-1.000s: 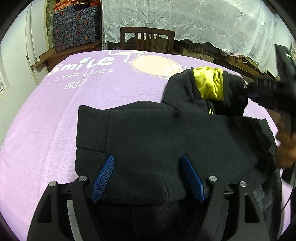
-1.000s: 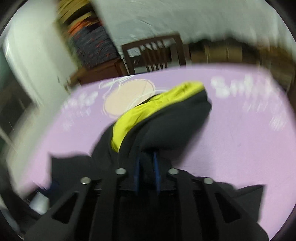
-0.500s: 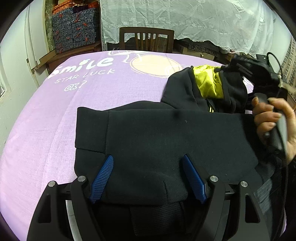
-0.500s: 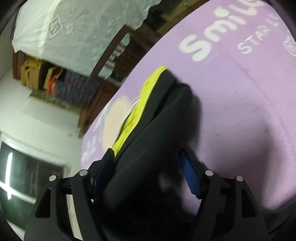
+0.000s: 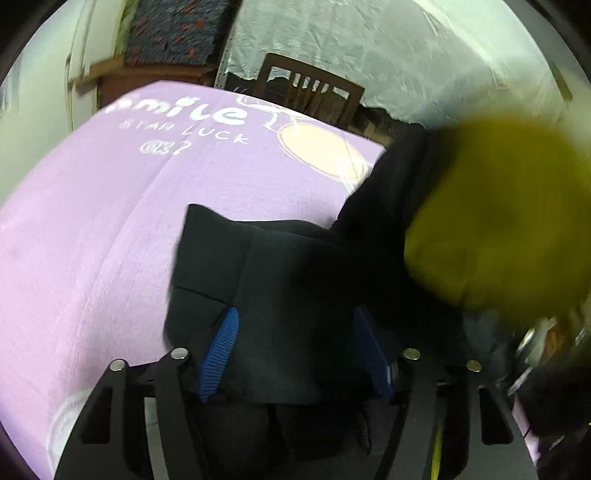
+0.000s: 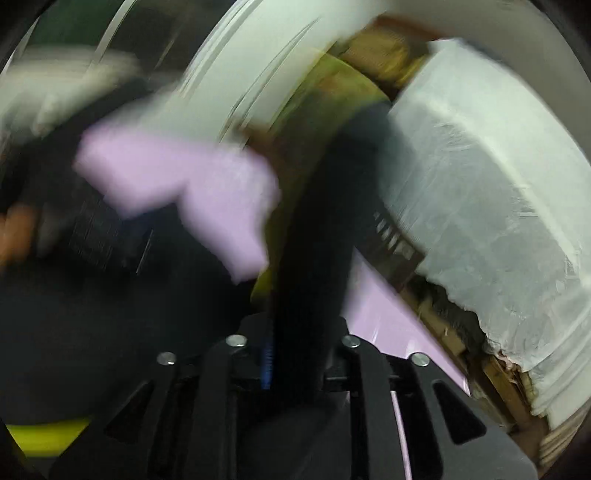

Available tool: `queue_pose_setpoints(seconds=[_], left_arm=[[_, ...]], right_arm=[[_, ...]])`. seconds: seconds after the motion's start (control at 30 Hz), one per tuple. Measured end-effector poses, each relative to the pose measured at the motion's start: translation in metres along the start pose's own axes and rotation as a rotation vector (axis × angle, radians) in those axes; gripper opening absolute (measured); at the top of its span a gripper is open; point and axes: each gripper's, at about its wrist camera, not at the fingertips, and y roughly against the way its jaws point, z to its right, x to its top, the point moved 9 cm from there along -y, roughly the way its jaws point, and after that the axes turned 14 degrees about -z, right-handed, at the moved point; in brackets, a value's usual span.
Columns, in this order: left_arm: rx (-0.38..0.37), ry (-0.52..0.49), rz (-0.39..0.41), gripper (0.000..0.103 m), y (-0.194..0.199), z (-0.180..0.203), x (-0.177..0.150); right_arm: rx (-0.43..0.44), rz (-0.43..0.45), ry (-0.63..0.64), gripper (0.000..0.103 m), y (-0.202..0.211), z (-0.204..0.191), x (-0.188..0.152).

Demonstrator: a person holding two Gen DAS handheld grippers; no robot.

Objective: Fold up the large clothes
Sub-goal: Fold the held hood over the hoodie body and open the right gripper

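A black hoodie (image 5: 280, 266) with a yellow-lined hood (image 5: 495, 218) lies on the purple sheet (image 5: 92, 229). My left gripper (image 5: 299, 347) is open, its blue pads straddling the hoodie's near hem. In the right wrist view, my right gripper (image 6: 295, 354) is shut on the black hood fabric (image 6: 317, 240), which rises up from the jaws with yellow lining (image 6: 332, 88) at its far end. The hood is lifted off the sheet and looms blurred at the right of the left wrist view.
A wooden chair (image 5: 310, 92) stands beyond the far edge of the bed. White lace cloth (image 5: 406, 55) hangs behind it, also in the right wrist view (image 6: 480, 203). Patterned boxes (image 5: 173, 29) sit on a wooden shelf at the back left.
My right gripper closed on the hood and swung it up and toward the hoodie's body; its view is now tilted and blurred. My left gripper shifted and tilted, still open over the hem.
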Motion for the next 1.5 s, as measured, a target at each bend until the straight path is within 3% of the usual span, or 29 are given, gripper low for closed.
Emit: queue_pose_setpoints(seconds=[0.03, 0.1, 0.2, 0.3, 0.33, 0.43, 0.47, 0.5, 0.6, 0.67, 0.8, 0.87, 0.93, 0.97, 1.03, 1.07, 1.17, 1.27, 1.33, 1.43, 1.5], left_arm=[[0.003, 0.0, -0.001, 0.061, 0.001, -0.001, -0.001], [0.035, -0.012, 0.006, 0.059, 0.005, 0.001, -0.005], [0.066, -0.028, 0.02, 0.059, 0.015, 0.004, -0.011], [0.046, -0.031, 0.012, 0.059, 0.024, 0.006, -0.022], [0.036, -0.036, 0.01, 0.059, 0.029, 0.006, -0.027], [0.008, -0.048, 0.003, 0.06, 0.038, 0.011, -0.038], [0.008, -0.049, 0.003, 0.06, 0.038, 0.012, -0.04], [0.009, -0.052, 0.003, 0.06, 0.039, 0.014, -0.043], [0.002, -0.06, 0.01, 0.06, 0.045, 0.018, -0.052], [-0.019, -0.063, 0.018, 0.06, 0.051, 0.02, -0.056], [-0.065, -0.071, 0.033, 0.06, 0.057, 0.023, -0.058], [-0.066, -0.079, -0.002, 0.06, 0.046, 0.025, -0.06], [-0.075, -0.067, -0.038, 0.06, 0.036, 0.025, -0.062], [-0.089, -0.063, -0.047, 0.06, 0.035, 0.025, -0.064], [-0.115, -0.062, -0.05, 0.06, 0.037, 0.028, -0.065], [-0.118, -0.068, -0.041, 0.06, 0.04, 0.03, -0.065], [-0.161, -0.103, -0.027, 0.06, 0.048, 0.045, -0.069], [-0.119, -0.154, -0.038, 0.06, 0.042, 0.058, -0.076], [-0.068, -0.18, -0.05, 0.06, 0.033, 0.061, -0.08], [0.008, -0.185, -0.055, 0.06, 0.024, 0.055, -0.082], [0.008, -0.179, -0.052, 0.06, 0.025, 0.053, -0.082]], right_arm=[[0.004, -0.048, 0.003, 0.039, -0.003, -0.005, -0.016], [-0.009, -0.127, -0.025, 0.054, 0.001, -0.009, -0.044], [-0.008, -0.141, -0.126, 0.067, 0.024, -0.004, -0.065], [0.063, -0.119, -0.313, 0.068, 0.051, 0.011, -0.079], [0.121, -0.11, -0.402, 0.07, 0.059, 0.016, -0.084], [0.46, -0.075, -0.776, 0.075, 0.07, 0.027, -0.086], [0.635, -0.072, -0.939, 0.075, 0.065, 0.023, -0.088], [0.754, -0.08, -1.031, 0.075, 0.06, 0.017, -0.088], [1.002, -0.093, -1.245, 0.075, 0.043, 0.001, -0.082], [1.075, -0.12, -1.338, 0.075, 0.027, -0.009, -0.076], [1.054, -0.137, -1.356, 0.073, 0.013, -0.023, -0.061], [1.038, -0.139, -1.341, 0.064, 0.008, -0.024, -0.058], [1.031, -0.155, -1.329, 0.042, 0.004, -0.025, -0.057], [1.021, -0.164, -1.316, 0.037, 0.002, -0.026, -0.057], [0.979, -0.175, -1.28, 0.015, 0.005, -0.021, -0.059], [0.933, -0.176, -1.253, 0.01, 0.008, -0.015, -0.058], [0.752, -0.127, -1.15, 0.01, 0.029, 0.02, -0.058], [0.632, -0.111, -1.045, 0.009, 0.045, 0.044, -0.053], [0.619, -0.162, -1.005, 0.009, 0.04, 0.035, -0.06], [0.604, -0.315, -1.009, 0.012, 0.009, 0.003, -0.085], [0.618, -0.302, -1.049, 0.015, 0.007, -0.006, -0.098]])
